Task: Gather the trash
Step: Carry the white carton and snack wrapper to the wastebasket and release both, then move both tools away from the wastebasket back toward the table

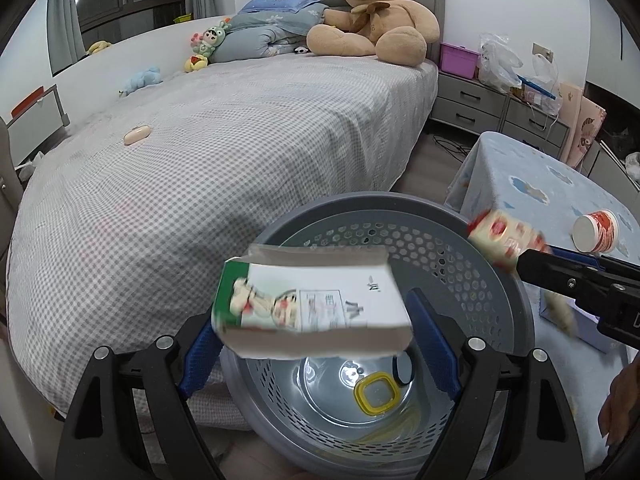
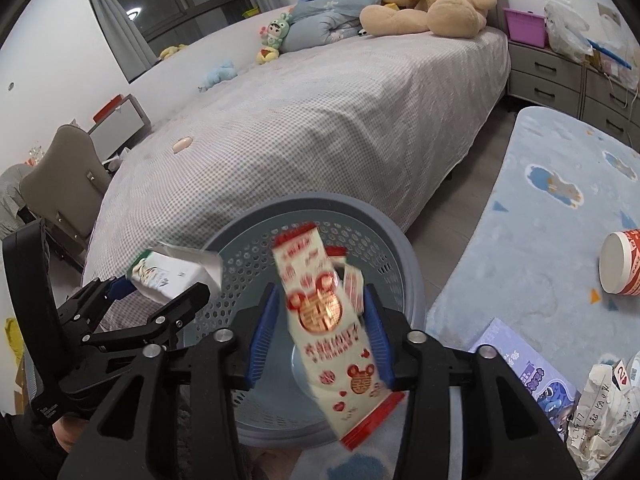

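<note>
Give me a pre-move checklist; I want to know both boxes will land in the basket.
1. Basket beneath both boxes: ok.
2. Left gripper grip on green-and-white box: cannot tell, the box is blurred.
3. Right gripper free of red-and-white box: ok, a gap shows beside one of its fingers.
4. Room in basket: ok, only a yellow ring shows at the bottom.
5. Floor trash collected: not ok, paper cup and crumpled paper remain.

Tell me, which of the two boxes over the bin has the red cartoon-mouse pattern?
The red-and-white box between the right gripper's blue pads. The other box, at the left gripper, is white with green.
</note>
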{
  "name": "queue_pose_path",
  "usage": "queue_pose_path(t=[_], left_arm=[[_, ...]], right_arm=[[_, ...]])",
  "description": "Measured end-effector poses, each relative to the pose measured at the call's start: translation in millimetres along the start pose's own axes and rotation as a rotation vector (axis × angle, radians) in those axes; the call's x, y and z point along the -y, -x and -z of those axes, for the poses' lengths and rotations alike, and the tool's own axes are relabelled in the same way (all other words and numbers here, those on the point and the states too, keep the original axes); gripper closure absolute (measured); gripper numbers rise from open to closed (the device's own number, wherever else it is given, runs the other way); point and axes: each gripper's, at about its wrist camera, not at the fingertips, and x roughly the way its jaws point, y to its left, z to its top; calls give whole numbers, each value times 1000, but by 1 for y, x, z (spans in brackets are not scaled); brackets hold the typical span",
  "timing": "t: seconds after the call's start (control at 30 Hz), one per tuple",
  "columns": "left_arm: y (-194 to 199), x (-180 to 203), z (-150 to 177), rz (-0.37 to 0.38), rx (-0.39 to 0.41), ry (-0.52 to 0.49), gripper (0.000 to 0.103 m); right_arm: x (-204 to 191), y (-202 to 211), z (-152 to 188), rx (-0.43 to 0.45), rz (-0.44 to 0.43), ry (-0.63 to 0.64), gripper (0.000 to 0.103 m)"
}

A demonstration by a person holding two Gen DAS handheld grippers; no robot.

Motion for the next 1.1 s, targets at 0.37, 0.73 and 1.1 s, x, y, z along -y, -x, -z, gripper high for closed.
queue_pose_path(t=[0.37,0.73,1.1], left_arm=[[-2,-3,0,-15,-9,12,21],[-2,-4,-1,-19,-8,16,21],[1,-4,-1,-25,-4,19,21]], right_arm=[[2,3,-1,15,4,-12,43],[1,3,1,12,7,-8,43],[2,1,5,10,17,-2,43]])
